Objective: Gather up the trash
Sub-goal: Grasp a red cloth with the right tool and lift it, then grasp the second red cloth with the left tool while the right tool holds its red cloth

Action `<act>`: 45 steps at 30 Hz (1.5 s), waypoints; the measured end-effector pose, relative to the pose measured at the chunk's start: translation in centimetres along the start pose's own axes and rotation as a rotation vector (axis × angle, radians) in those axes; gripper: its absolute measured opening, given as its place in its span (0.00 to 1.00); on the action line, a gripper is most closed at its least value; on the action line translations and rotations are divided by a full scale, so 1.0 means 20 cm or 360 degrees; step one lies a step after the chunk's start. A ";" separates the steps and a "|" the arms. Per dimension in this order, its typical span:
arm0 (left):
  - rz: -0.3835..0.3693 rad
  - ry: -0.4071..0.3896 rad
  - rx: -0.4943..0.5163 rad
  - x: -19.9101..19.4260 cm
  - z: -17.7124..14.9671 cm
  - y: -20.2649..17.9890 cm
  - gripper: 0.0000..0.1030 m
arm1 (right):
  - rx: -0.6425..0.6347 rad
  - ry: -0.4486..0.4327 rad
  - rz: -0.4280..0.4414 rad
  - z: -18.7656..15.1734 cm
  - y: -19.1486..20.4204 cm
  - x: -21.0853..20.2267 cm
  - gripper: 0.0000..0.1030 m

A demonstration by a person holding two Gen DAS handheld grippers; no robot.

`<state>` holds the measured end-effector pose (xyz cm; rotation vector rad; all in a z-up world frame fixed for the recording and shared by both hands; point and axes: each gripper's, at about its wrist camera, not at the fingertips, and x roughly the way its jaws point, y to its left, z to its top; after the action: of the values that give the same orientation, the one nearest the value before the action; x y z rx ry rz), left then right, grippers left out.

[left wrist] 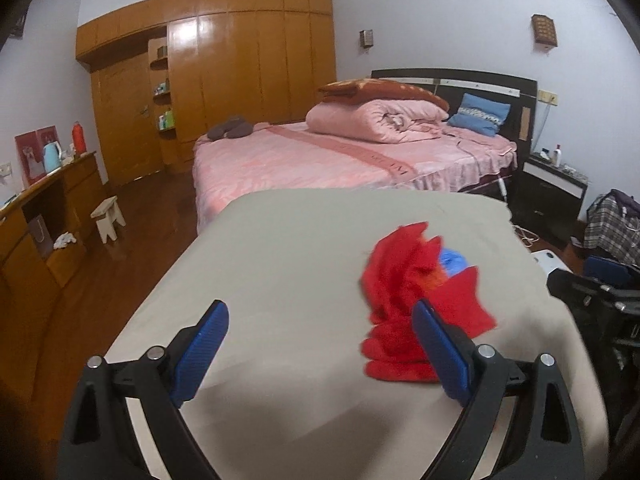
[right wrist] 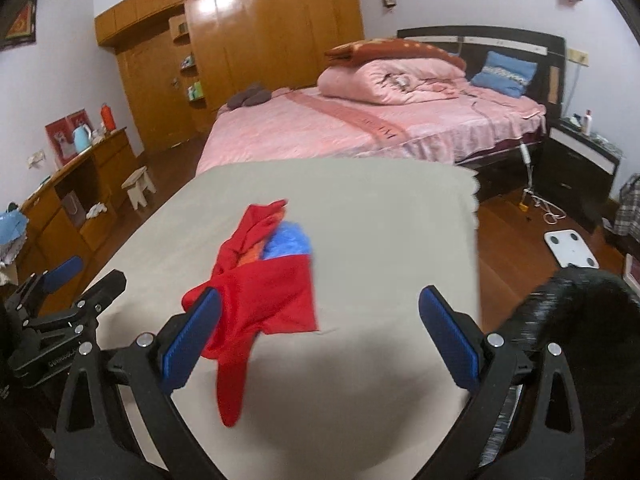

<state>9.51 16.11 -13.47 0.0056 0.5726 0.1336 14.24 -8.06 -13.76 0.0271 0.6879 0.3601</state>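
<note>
A crumpled red cloth or bag (left wrist: 404,300) lies on the beige-covered table (left wrist: 280,264), with a blue plastic piece (left wrist: 454,261) tucked in it. My left gripper (left wrist: 320,344) is open and empty, its right finger just in front of the red cloth. In the right wrist view the red cloth (right wrist: 264,292) and blue piece (right wrist: 288,242) lie left of centre on the table (right wrist: 400,220). My right gripper (right wrist: 320,336) is open and empty, its left finger over the cloth's near edge. The left gripper (right wrist: 60,280) shows at the left.
A pink bed (left wrist: 320,156) with folded quilt stands behind the table. A wooden wardrobe (left wrist: 240,72), a sideboard (left wrist: 48,208) with kettle, and a small stool (left wrist: 109,218) are left. A black nightstand (left wrist: 556,184), a white scale (right wrist: 572,248) and bags are right.
</note>
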 end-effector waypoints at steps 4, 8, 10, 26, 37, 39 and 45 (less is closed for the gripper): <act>0.0027 0.0027 -0.0015 0.05 -0.03 0.06 0.88 | -0.0037 0.0069 0.0032 -0.03 0.09 0.13 0.93; 0.0038 0.0047 -0.0030 0.08 -0.05 0.10 0.88 | -0.0061 0.0126 0.0051 -0.05 0.14 0.22 0.93; 0.0044 0.0056 -0.0033 0.10 -0.07 0.12 0.88 | -0.0076 0.0145 0.0063 -0.06 0.16 0.26 0.93; 0.0055 0.0106 -0.0055 0.15 -0.11 0.15 0.89 | -0.0172 0.0331 0.0297 -0.12 0.27 0.38 0.16; 0.0021 0.0107 -0.0032 0.11 -0.12 0.09 0.89 | -0.0139 0.0284 0.0349 -0.09 0.20 0.20 0.12; 0.0011 0.0103 -0.0025 0.10 -0.12 0.08 0.89 | -0.0122 0.0268 0.0337 -0.08 0.17 0.16 0.12; -0.0027 0.0089 -0.0008 0.09 -0.09 0.01 0.89 | -0.0052 0.0225 0.0237 -0.05 0.04 0.09 0.12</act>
<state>10.00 16.43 -16.06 -0.0081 0.6283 0.1194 14.65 -6.78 -15.49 0.0219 0.8224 0.5196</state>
